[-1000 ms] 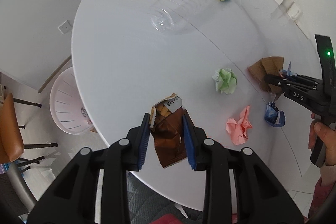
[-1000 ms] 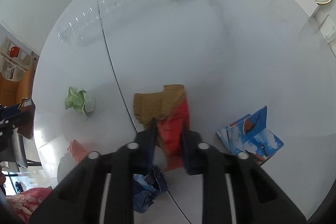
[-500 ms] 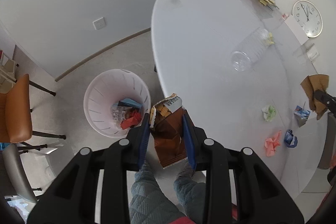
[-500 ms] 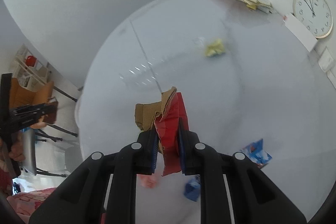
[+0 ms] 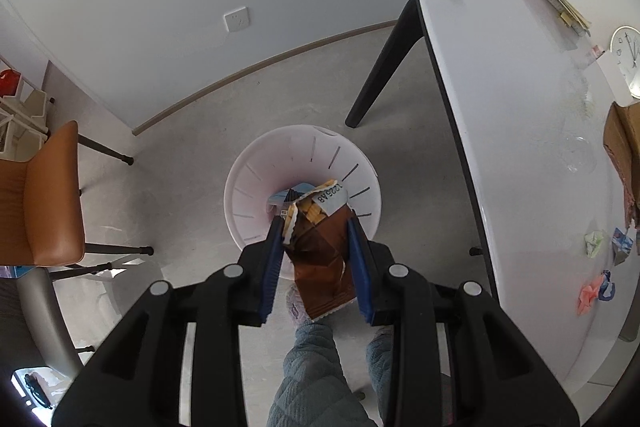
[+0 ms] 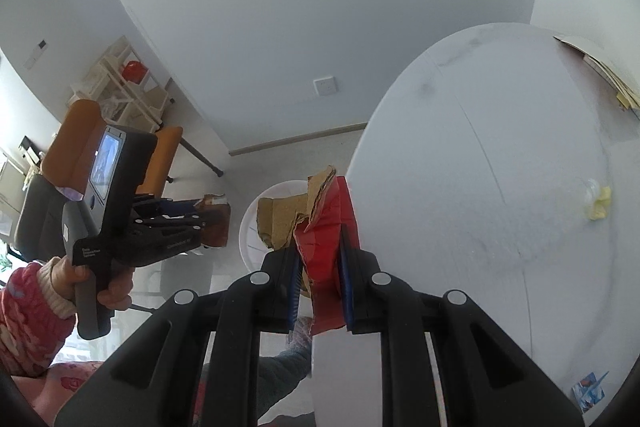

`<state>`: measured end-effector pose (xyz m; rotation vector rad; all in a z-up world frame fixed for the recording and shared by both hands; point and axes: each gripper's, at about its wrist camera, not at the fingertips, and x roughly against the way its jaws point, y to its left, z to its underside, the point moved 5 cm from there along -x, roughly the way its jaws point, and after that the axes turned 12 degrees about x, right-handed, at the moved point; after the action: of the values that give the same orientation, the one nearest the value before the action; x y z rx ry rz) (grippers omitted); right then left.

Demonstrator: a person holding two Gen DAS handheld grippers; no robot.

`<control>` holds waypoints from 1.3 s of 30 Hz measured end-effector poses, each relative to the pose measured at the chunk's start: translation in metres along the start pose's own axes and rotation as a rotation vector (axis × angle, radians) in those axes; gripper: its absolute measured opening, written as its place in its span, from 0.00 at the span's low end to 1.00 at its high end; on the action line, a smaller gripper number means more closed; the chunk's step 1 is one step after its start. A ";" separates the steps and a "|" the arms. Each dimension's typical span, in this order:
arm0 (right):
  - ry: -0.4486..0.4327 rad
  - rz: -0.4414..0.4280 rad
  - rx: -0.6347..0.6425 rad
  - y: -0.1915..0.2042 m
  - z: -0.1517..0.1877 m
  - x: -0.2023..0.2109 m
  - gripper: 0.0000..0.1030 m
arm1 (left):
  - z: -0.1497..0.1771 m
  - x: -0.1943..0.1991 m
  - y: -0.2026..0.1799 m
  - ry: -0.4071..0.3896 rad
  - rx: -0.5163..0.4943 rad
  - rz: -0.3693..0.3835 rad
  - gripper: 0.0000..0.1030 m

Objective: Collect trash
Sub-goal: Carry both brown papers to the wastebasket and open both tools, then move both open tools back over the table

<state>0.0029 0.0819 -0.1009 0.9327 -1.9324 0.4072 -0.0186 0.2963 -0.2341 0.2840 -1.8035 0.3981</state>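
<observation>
My left gripper [image 5: 316, 227] is shut on a brown snack wrapper [image 5: 320, 251] and holds it right above the white slotted trash bin [image 5: 256, 187] on the floor. My right gripper [image 6: 320, 239] is shut on a red-and-cardboard torn package [image 6: 326, 227], held at the left edge of the white round table [image 6: 500, 167], with the bin [image 6: 252, 227] beyond it. The left gripper [image 6: 192, 223] also shows at the left of the right wrist view. Crumpled green [image 5: 594, 243], pink [image 5: 590, 293] and blue [image 5: 607, 290] papers lie on the table.
The bin holds some trash. A black table leg [image 5: 384, 67] stands behind the bin. An orange chair [image 5: 48, 195] is to the left. A clear bottle [image 5: 576, 147], a yellow paper [image 6: 600, 207], a blue carton piece [image 6: 588, 391] and a clock [image 5: 628, 59] are on the table.
Both grippers swung left off the table with their trash. The left one moved over the bin; the right one rose to the table's left edge.
</observation>
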 end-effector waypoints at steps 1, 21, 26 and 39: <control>0.007 -0.005 0.001 0.004 -0.004 -0.006 0.16 | -0.003 -0.002 0.003 0.005 0.000 0.006 0.33; 0.173 -0.083 0.067 0.052 -0.027 -0.123 0.16 | -0.021 0.045 0.059 -0.095 0.009 0.001 0.71; 0.247 -0.090 0.083 0.061 -0.020 -0.158 0.46 | -0.023 0.057 0.072 -0.114 0.028 -0.020 0.71; 0.026 0.029 -0.022 0.031 -0.046 -0.053 0.96 | -0.029 0.091 0.043 -0.179 -0.025 0.026 0.78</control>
<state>0.0229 0.1535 -0.1185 0.8817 -1.9254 0.4118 -0.0342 0.3484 -0.1448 0.2862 -1.9874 0.3782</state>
